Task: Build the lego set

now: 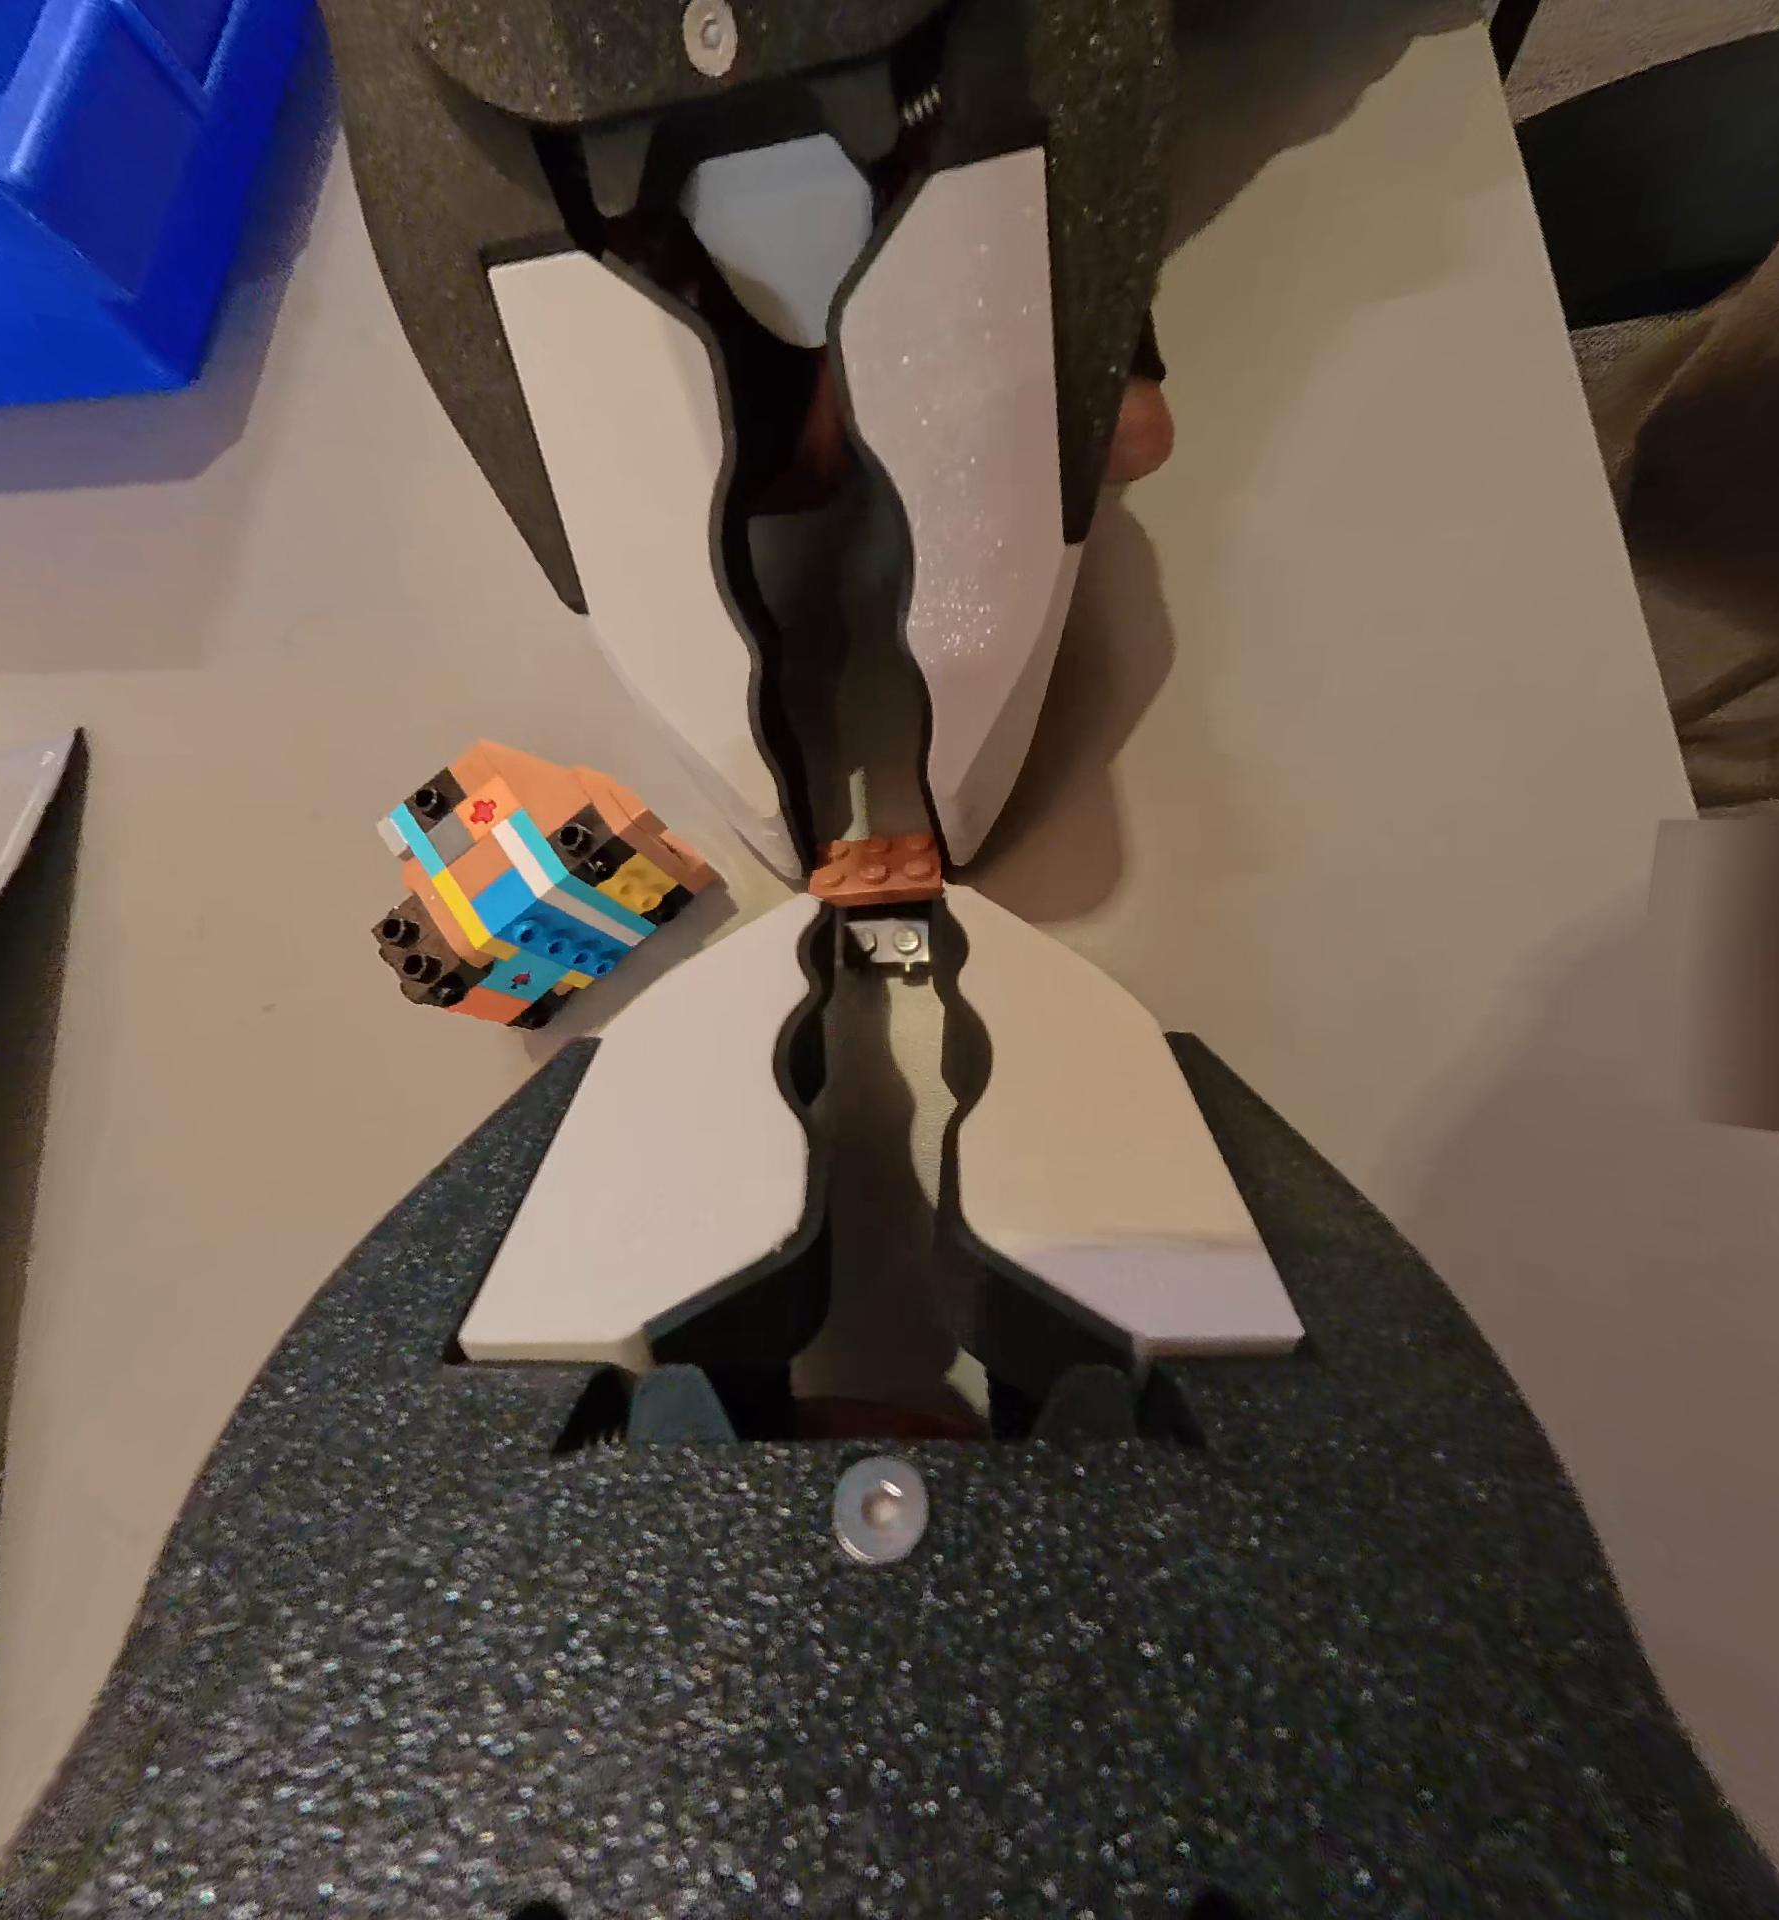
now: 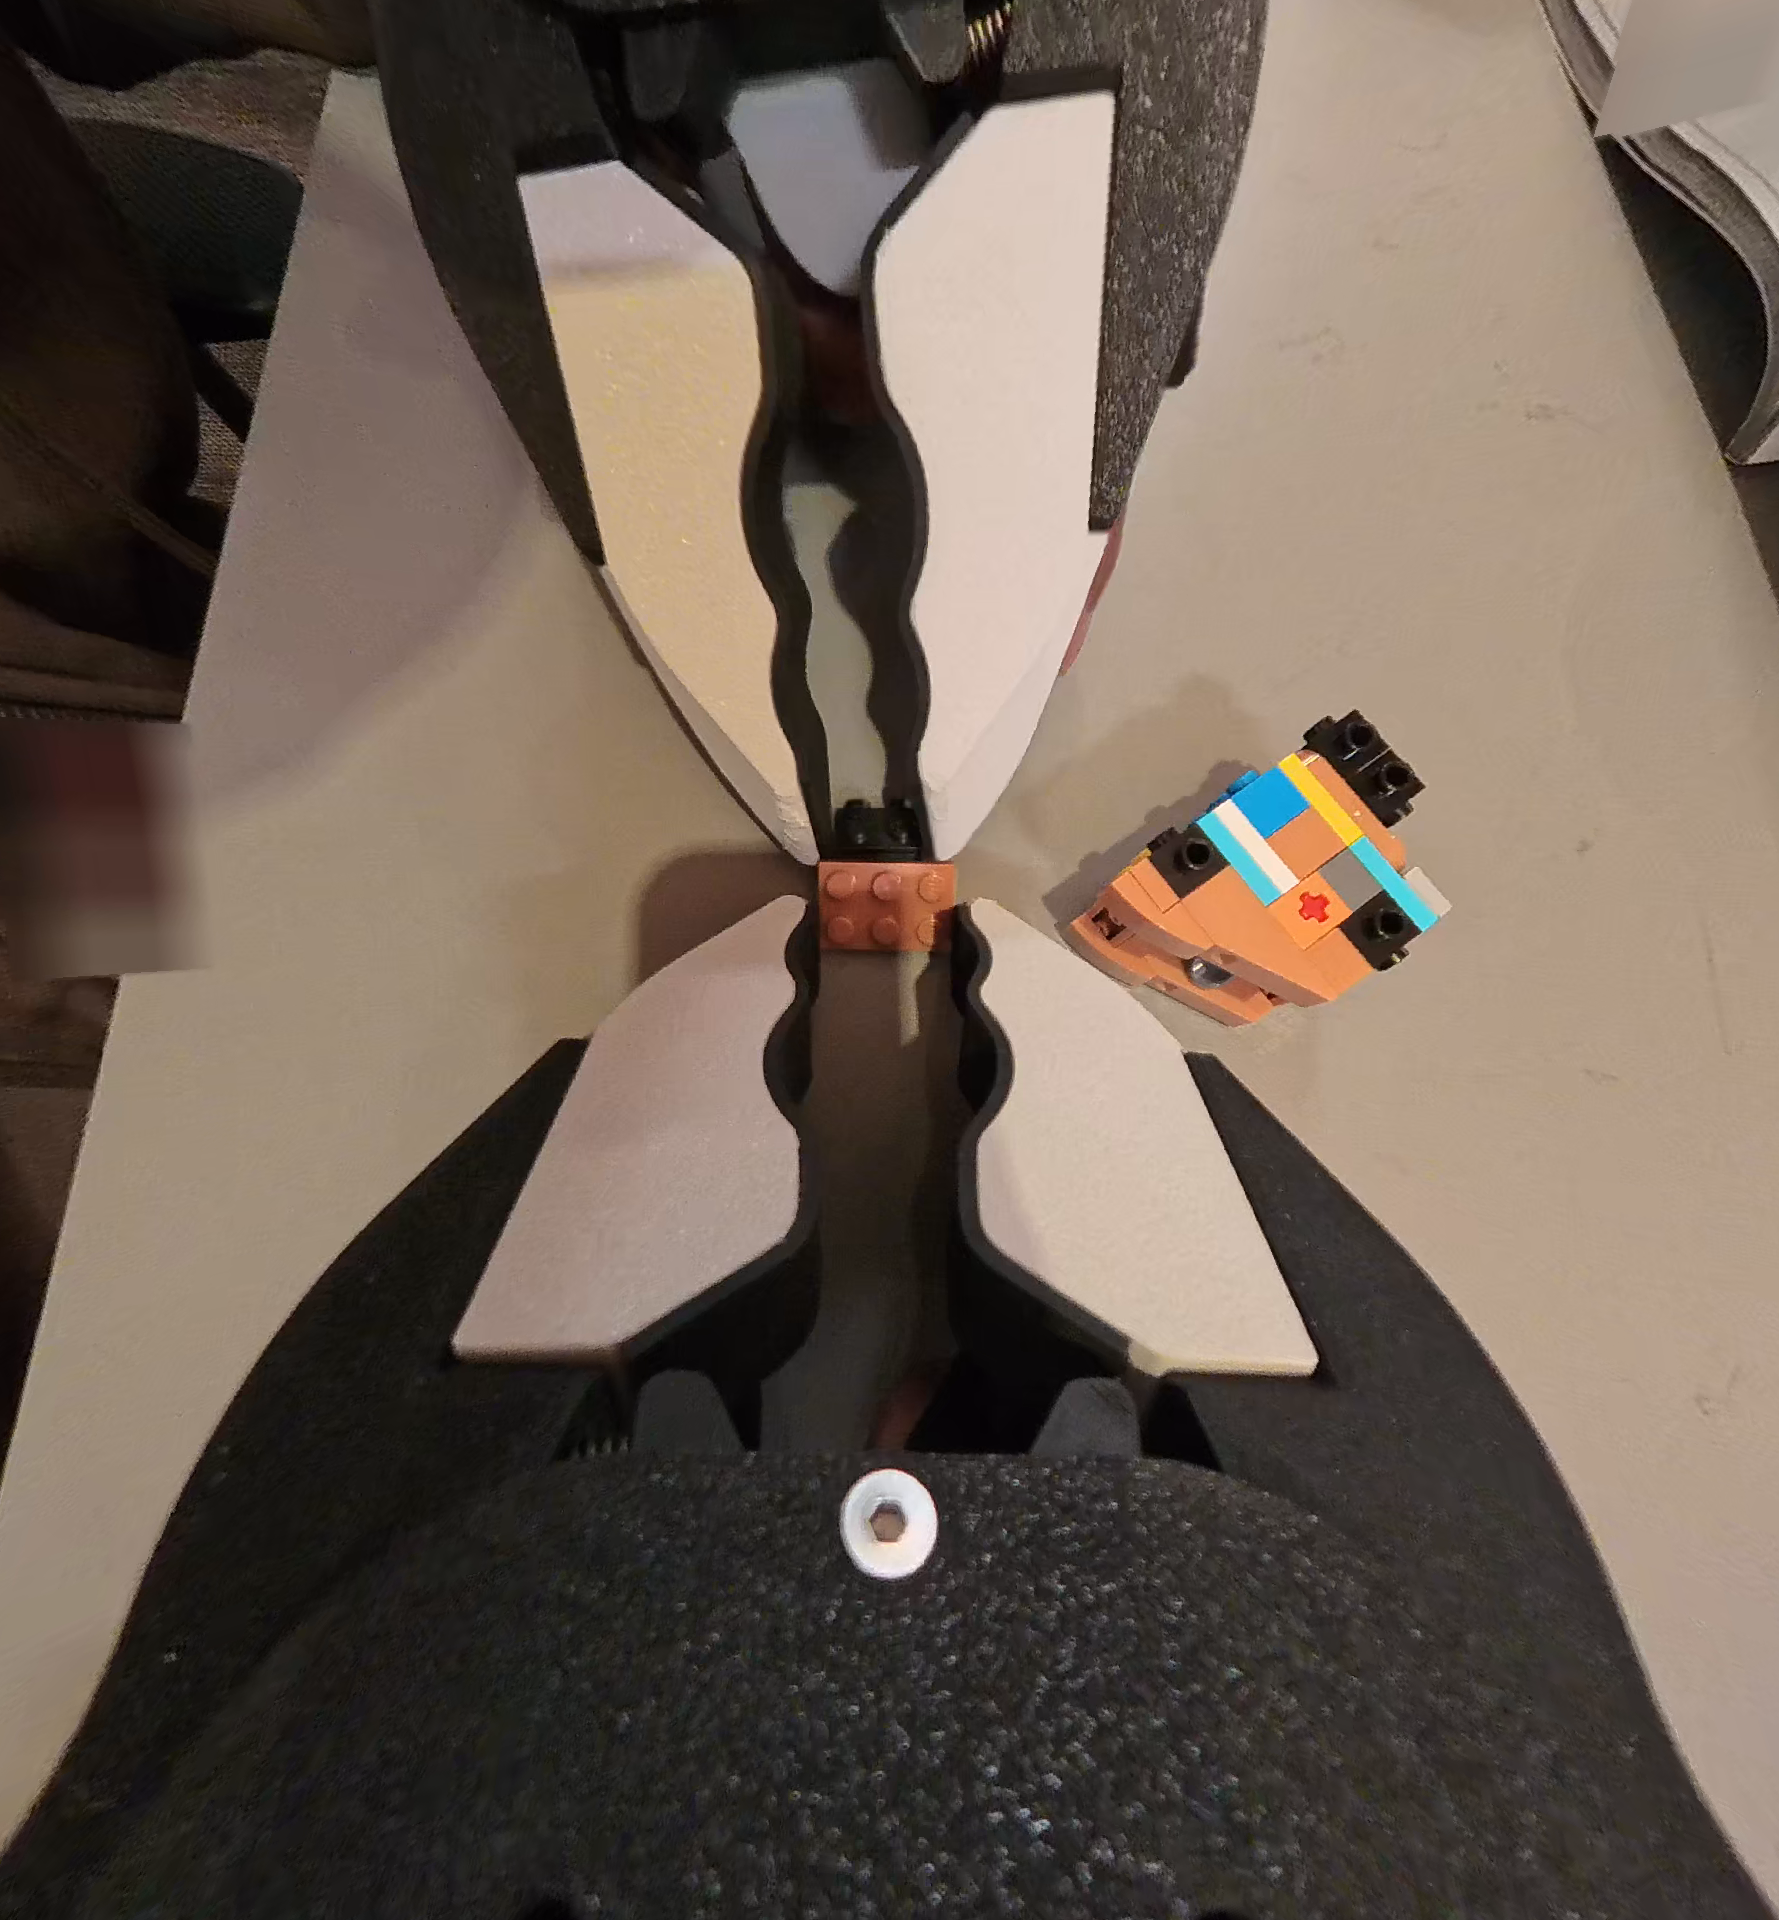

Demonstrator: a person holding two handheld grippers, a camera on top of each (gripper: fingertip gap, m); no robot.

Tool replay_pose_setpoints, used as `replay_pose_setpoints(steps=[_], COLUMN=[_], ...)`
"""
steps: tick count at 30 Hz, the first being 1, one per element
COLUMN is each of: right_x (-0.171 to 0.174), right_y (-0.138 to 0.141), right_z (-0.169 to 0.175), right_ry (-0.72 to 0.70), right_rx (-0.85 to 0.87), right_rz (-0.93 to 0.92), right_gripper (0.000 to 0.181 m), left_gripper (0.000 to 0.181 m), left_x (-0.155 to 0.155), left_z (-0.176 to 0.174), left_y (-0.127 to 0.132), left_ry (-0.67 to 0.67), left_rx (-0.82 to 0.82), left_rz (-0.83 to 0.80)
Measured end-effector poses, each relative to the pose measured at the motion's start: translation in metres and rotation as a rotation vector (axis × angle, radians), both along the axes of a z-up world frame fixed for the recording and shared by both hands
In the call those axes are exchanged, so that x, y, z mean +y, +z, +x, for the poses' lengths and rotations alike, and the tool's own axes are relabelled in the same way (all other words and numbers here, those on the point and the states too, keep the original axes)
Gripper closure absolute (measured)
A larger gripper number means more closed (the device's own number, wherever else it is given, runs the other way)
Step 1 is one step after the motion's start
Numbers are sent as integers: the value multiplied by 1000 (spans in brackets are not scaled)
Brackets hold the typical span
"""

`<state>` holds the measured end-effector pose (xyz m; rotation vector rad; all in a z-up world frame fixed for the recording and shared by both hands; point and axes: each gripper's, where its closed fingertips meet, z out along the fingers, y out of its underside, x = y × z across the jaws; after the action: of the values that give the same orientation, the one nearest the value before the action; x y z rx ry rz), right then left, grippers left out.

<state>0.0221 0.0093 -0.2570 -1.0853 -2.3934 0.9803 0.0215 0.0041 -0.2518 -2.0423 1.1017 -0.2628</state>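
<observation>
Nearest the lens in the left wrist view, the left gripper [image 1: 885, 935] had its two white fingers drawn in on a small dark piece [image 1: 890, 945], pinching it at the very tips. Facing it tip to tip, the right gripper [image 1: 877, 857] was clamped on a brown plate [image 1: 874, 871], studs up. The plate and the dark piece touched between the two sets of tips, held above the table [image 1: 1332, 623].

In the right wrist view the same meeting showed from the other side: the right gripper [image 2: 887, 920] squeezed the brown plate [image 2: 887, 906], and the dark piece [image 2: 874, 826] butted against the plate's far edge.

The table's edge ran close along one side of the grippers, with dark floor and cloth past it. On the other side lay bare tabletop, broken only by the lego model [image 2: 1269, 894], which rested tilted just beside the fingertips without touching them. A blue bin [image 1: 85, 187] and an open booklet [image 2: 1716, 208] sat well apart near the far corners.

Counted: two grippers, two held pieces, one model, one bin, one booklet.
</observation>
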Motion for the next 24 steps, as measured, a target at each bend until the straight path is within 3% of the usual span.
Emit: replay_pose_setpoints(steps=[11, 24], right_x=[-2, -4], right_y=[-1, -1], right_z=[0, -1], right_ry=[11, 1], right_rx=[-8, -13], right_rz=[0, -4], right_gripper=[158, 158], left_gripper=[159, 150], left_x=[-4, -15], left_z=[-11, -17], left_y=[1, 4], left_ry=[-16, -193], left_rx=[5, 57], left_rz=[4, -74])
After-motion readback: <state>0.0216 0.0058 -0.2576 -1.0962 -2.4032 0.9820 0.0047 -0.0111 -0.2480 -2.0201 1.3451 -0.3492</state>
